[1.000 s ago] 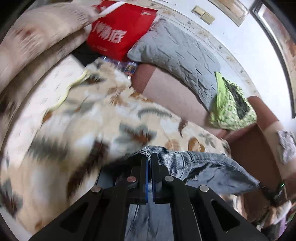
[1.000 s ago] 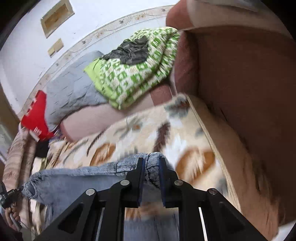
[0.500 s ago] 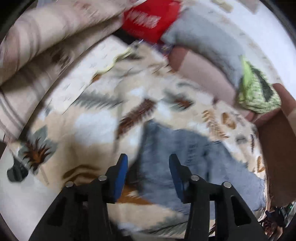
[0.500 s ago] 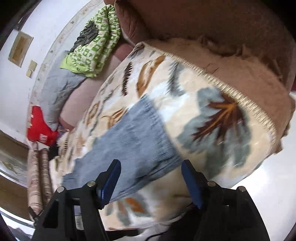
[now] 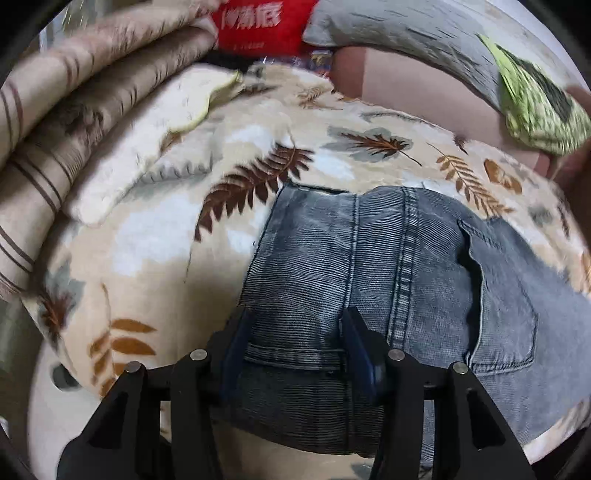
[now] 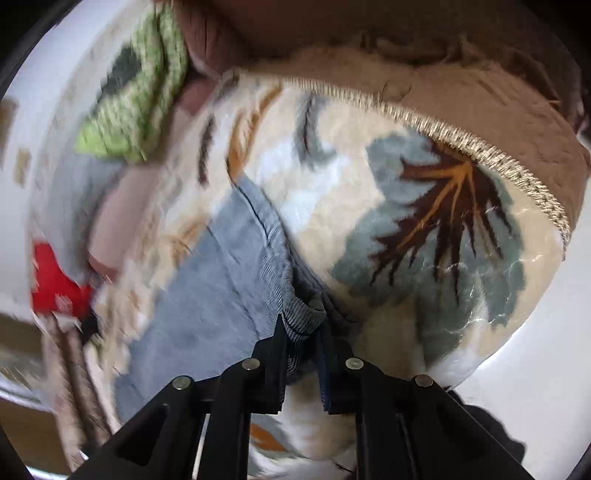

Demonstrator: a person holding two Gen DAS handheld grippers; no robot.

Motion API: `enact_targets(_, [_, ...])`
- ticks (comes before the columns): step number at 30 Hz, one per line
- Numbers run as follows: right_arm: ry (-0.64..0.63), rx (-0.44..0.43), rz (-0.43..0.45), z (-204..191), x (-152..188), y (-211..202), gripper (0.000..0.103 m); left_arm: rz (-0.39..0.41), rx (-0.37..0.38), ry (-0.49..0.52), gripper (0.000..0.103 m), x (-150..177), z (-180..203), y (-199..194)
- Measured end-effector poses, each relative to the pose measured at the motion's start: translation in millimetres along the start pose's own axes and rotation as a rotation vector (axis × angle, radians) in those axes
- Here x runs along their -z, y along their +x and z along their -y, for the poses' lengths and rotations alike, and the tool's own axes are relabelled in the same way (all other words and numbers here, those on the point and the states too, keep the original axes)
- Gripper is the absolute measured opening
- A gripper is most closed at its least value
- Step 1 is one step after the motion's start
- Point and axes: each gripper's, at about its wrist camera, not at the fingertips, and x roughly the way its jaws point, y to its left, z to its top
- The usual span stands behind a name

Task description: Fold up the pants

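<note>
Leaf-print fleece blanket (image 5: 258, 147) covers the whole seat of a brownish couch, cream with rust and grey fern leaves, and that's the surface everything sits on.

Closest to the left camera, the left gripper (image 5: 293, 345) has its jaws spread wide, the blue pads straddling a strip of the jeans (image 5: 388, 266) near a stitched hem band. The cloth runs between the fingers but they aren't squeezing it, gap on both sides. The denim lies folded and mostly flat on the blanket, a back pocket (image 5: 506, 310) showing off to the right of the thick double seam.

Over on the other camera, the right gripper (image 6: 301, 332) is much narrower, with a bunched corner of the jeans (image 6: 221, 280) pushed up between the tips. Looks like the fabric touches the left finger, but I honestly can't tell if it's a real pinch or just closing in, the shot is pretty smeared. That corner sits near the blanket's fringed edge (image 6: 480, 151).

Further back from the left view: a folded striped blanket (image 5: 55, 110) stacked at the left, a pale cloth with a yellow-green trim (image 5: 177, 96) lying on the fleece, then a red bag with white lettering (image 5: 258, 22), a grey quilted cushion (image 5: 399, 33) and a green patterned bundle (image 5: 535, 103) leaning on the backrest.
</note>
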Motion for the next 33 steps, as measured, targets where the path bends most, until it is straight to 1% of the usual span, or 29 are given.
enact_targets(2, [-0.037,0.011,-0.005,-5.3,-2.4,-0.8,0.018,0.001,0.002,-0.007,0.053,-1.5,-0.1,-1.7])
enact_targets(3, [-0.048,0.013,-0.006,-9.2,-3.7,-3.0,0.030,0.010,-0.001,-0.006,0.053,-1.5,1.5,-5.8])
enact_targets(4, [-0.071,0.011,-0.008,-14.1,-3.1,-7.4,0.038,0.026,0.002,-0.012,0.053,-1.2,3.5,-12.7])
enact_targets(5, [-0.084,0.043,0.011,-18.5,-1.5,-14.6,0.067,0.041,0.011,-0.015,0.053,5.6,5.5,-22.9])
enact_targets(6, [-0.093,0.086,0.043,-21.1,0.5,-21.1,0.078,0.055,0.025,-0.013,0.053,7.9,6.8,-30.1])
enact_targets(7, [-0.123,0.137,0.103,-26.8,2.8,-32.7,0.078,0.086,0.050,0.000,0.053,7.3,12.8,-42.5])
enact_targets(8, [-0.147,0.151,0.127,-30.6,4.6,-38.0,0.078,0.115,0.052,0.016,0.053,6.6,19.2,-52.4])
enact_targets(10, [-0.161,0.150,0.172,-37.8,6.5,-50.4,0.077,0.162,0.058,0.041,0.054,6.0,29.8,-67.2])
enact_targets(11, [-0.165,0.135,0.197,-43.1,7.6,-57.0,0.077,0.187,0.075,0.062,0.054,5.0,39.3,-74.0])
enact_targets(12, [-0.175,0.113,0.201,-47.7,6.2,-60.0,0.077,0.196,0.079,0.079,0.054,4.7,46.1,-75.6])
enact_targets(14, [-0.207,0.002,0.177,-65.1,4.9,-54.0,0.078,0.179,0.072,0.122,0.054,5.0,61.7,-68.9])
enact_targets(15, [-0.217,-0.048,0.158,-68.7,6.1,-49.1,0.077,0.158,0.051,0.141,0.054,6.0,65.8,-60.5])
enact_targets(16, [-0.231,-0.078,0.122,-72.0,6.9,-37.1,0.078,0.108,0.000,0.170,0.054,7.9,70.0,-40.3])
enact_targets(17, [-0.244,-0.067,0.076,-71.3,7.1,-18.8,0.078,0.050,-0.058,0.184,0.057,10.5,68.6,-18.2])
enact_targets(18, [-0.240,-0.025,0.033,-66.8,7.8,-5.5,0.078,-0.006,-0.078,0.169,0.058,13.5,62.5,2.4])
enact_targets(19, [-0.214,0.072,-0.043,-58.8,7.8,15.5,0.074,0.002,-0.064,0.123,0.062,14.7,53.5,10.2])
enact_targets(20, [-0.226,0.078,-0.024,-60.6,9.8,14.8,0.074,0.020,-0.075,0.098,0.063,11.7,48.2,3.6])
enact_targets(21, [-0.276,0.091,0.009,-72.4,11.3,6.4,0.074,0.022,-0.080,0.090,0.063,9.1,47.5,-2.2])
enact_targets(22, [-0.321,0.107,0.031,-83.6,12.8,-1.1,0.074,0.041,-0.079,0.077,0.063,7.0,47.1,-10.3])
enact_targets(24, [-0.419,0.135,0.107,-119.2,17.0,-18.7,0.074,0.115,-0.090,0.078,0.063,3.1,50.3,-30.0])
enact_targets(25, [-0.477,0.114,0.118,-141.3,19.1,-20.8,0.074,0.156,-0.074,0.082,0.063,1.1,54.5,-39.5])
enact_targets(26, [-0.520,0.090,0.114,-160.3,19.1,-18.5,0.074,0.176,-0.046,0.087,0.063,-1.2,58.7,-44.5])
enact_targets(27, [-0.579,0.053,0.089,-185.1,22.3,-11.1,0.074,0.183,-0.024,0.098,0.063,-1.5,64.4,-46.6])
enact_targets(28, [-0.657,-0.005,0.026,-220.6,30.0,6.1,0.074,0.185,-0.005,0.130,0.063,-2.2,73.0,-44.6])
enact_targets(29, [-0.701,-0.038,-0.011,-241.8,35.0,18.3,0.074,0.178,-0.030,0.160,0.063,-2.4,77.7,-37.5])
enact_targets(30, [-0.765,-0.082,-0.058,-267.5,45.0,35.1,0.074,0.159,-0.082,0.184,0.063,-2.2,80.1,-25.6])
enact_targets(31, [-0.844,-0.125,-0.122,-302.3,57.5,61.4,0.074,0.118,-0.132,0.197,0.063,-0.5,79.7,-10.4])
enact_targets(32, [-0.878,-0.138,-0.155,-319.0,66.6,78.2,0.074,0.033,-0.139,0.189,0.065,3.3,72.4,12.2])
enact_targets(33, [-0.925,-0.150,-0.209,-346.0,77.1,105.3,0.074,0.020,-0.111,0.162,0.066,5.1,65.5,19.5])
